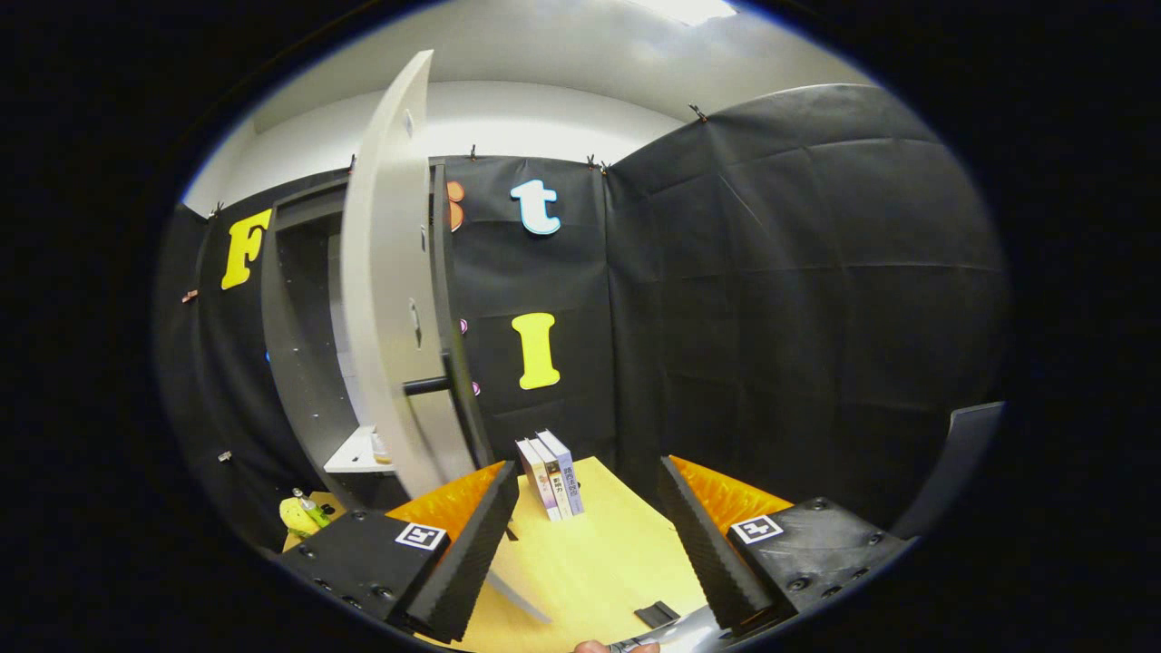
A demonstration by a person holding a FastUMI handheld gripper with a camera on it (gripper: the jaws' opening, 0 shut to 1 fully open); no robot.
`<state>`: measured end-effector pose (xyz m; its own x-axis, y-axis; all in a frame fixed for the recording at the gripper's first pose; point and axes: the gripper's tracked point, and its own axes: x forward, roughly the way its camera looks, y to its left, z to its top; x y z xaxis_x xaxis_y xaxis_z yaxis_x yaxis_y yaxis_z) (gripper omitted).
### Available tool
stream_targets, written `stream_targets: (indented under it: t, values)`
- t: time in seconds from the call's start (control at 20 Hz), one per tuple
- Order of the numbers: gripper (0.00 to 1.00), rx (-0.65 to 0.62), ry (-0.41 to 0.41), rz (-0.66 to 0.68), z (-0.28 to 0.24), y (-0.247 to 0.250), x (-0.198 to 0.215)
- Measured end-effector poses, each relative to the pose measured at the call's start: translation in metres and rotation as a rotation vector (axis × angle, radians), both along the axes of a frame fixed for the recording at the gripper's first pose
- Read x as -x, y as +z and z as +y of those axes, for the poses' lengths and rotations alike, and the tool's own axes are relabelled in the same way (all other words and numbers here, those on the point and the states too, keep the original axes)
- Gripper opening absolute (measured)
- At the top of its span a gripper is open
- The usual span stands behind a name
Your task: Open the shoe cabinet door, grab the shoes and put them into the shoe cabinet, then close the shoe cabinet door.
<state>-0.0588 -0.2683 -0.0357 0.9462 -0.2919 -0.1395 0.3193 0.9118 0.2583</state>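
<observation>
The fingers stand wide apart with nothing between them, over a bare stretch of the wooden worktop. Just ahead and to their left the shoe cabinet door stands swung open, its edge and dark handle close to the left finger, and the shoe cabinet interior lies open behind it. Three upright books stand beyond the fingers by the wall, their spine print too small to read.
</observation>
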Motion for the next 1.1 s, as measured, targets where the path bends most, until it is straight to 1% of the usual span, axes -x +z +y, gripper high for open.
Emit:
stream_targets:
  t: [0.1,0.25,0.3,0.35,0.4,0.5,0.65,0.75,1.1]
  values:
    - [0.98,-0.014,0.021,-0.002,-0.006,0.000,-0.007]
    - [0.98,0.002,0.053,-0.017,-0.002,0.003,-0.007]
    - [0.98,0.019,0.047,-0.021,-0.003,0.003,-0.001]
    - [0.98,0.031,0.041,-0.023,0.002,0.003,-0.006]
    - [0.98,0.030,0.037,-0.024,0.026,0.004,-0.039]
    - [0.98,0.022,0.034,-0.023,0.041,0.009,-0.049]
    - [0.98,0.008,0.032,-0.025,0.056,0.009,-0.045]
    - [0.98,0.003,0.047,-0.031,0.074,0.010,-0.042]
    - [0.98,-0.024,0.158,-0.062,0.160,0.019,-0.047]
